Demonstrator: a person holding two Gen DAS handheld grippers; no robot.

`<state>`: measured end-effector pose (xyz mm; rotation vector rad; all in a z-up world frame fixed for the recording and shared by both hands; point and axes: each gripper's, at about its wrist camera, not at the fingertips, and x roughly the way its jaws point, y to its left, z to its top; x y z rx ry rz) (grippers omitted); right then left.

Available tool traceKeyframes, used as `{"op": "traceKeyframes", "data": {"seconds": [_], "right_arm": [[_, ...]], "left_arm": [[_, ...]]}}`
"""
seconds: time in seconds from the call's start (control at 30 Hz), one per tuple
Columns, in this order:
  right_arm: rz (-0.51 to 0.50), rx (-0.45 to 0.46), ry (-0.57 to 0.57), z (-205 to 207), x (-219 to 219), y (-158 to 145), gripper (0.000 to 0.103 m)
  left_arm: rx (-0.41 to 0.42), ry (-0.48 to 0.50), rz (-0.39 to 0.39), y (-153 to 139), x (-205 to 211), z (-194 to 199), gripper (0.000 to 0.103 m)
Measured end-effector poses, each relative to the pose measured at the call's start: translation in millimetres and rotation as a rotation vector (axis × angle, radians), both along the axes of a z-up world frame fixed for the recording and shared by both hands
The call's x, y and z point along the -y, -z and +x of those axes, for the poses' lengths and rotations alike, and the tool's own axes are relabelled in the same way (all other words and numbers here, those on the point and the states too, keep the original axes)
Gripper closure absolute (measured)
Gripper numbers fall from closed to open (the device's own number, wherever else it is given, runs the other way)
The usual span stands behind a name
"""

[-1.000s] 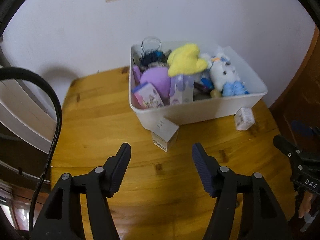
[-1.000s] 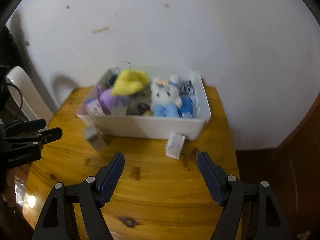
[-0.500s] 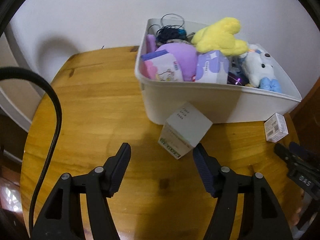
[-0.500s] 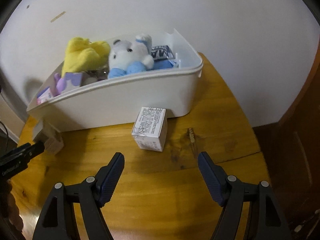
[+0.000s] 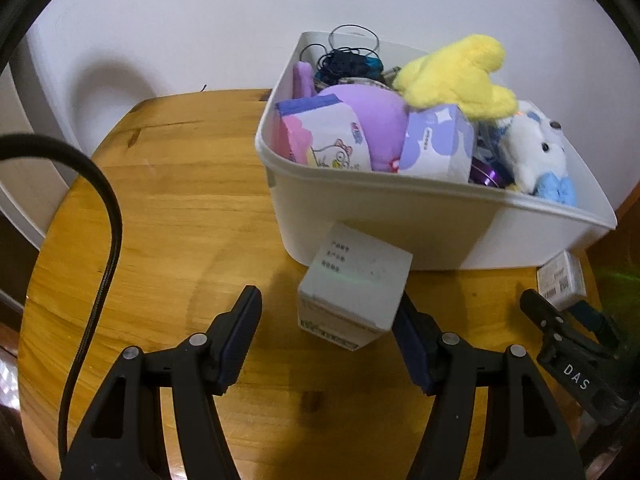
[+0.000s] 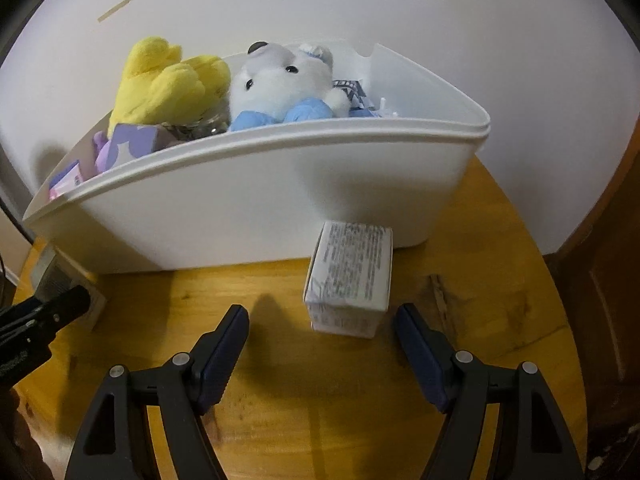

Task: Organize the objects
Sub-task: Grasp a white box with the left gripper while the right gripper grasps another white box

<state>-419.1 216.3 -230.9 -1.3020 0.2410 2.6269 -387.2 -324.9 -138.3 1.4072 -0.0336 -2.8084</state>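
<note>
On the round wooden table (image 5: 168, 216), two cardboard boxes are framed by wide-spread jaws.
A white carton (image 5: 354, 288) lies beside the left gripper's (image 5: 328, 324) right pad; a printed carton (image 6: 348, 276) lies ahead of the right gripper (image 6: 322, 330), both against a smooth plastic bin (image 6: 240, 200).

My left camera looks steeply down past my left hand-held gripper (image 5: 328, 332), close over the worktop (image 5: 168, 208), with the white bin (image 5: 400, 220) just ahead. My right camera sits lower and closer behind my right hand-held gripper (image 6: 320, 344). Both share the bin, its toys and the worktop's front strip.
</note>
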Motion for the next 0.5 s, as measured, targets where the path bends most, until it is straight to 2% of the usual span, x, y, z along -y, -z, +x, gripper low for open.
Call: {"op": "traceKeyframes", "data": {"seconds": [0.03, 0.1, 0.13, 0.17, 0.2, 0.23, 0.27, 0.5], "right_arm": [[0.0, -0.003, 0.008, -0.9, -0.6, -0.3, 0.027], [0.005, -0.015, 0.029, -1.8, -2.5, -1.5, 0.04], [0.012, -0.016, 0.033, -2.1, -2.5, -2.0, 0.044], [0.025, -0.015, 0.036, -2.1, -1.8, -2.5, 0.053], [0.042, -0.014, 0.036, -1.6, -0.3, -3.1, 0.063], [0.056, -0.014, 0.032, -0.6, 1.5, -3.9, 0.068], [0.047, -0.017, 0.023, 0.7, 2.2, -4.7, 0.071], [-0.004, -0.013, 0.024, 14.6, 0.6, -9.5, 0.071]], "left_arm": [[-0.002, -0.004, 0.012, 0.9, 0.6, -0.2, 0.034], [-0.008, -0.007, 0.031, 1.9, 1.5, -0.8, 0.04], [-0.012, -0.007, 0.035, 2.1, 1.2, -0.6, 0.048], [-0.013, -0.006, 0.04, 2.9, 0.7, -0.3, 0.06], [-0.009, -0.007, 0.046, 4.0, 0.8, -0.4, 0.064], [-0.01, -0.009, 0.05, 4.3, 0.2, 0.2, 0.064], [-0.016, -0.009, 0.052, 4.4, -0.5, 0.4, 0.064], [-0.043, 0.023, 0.028, -5.0, -8.7, 7.2, 0.065]]}}
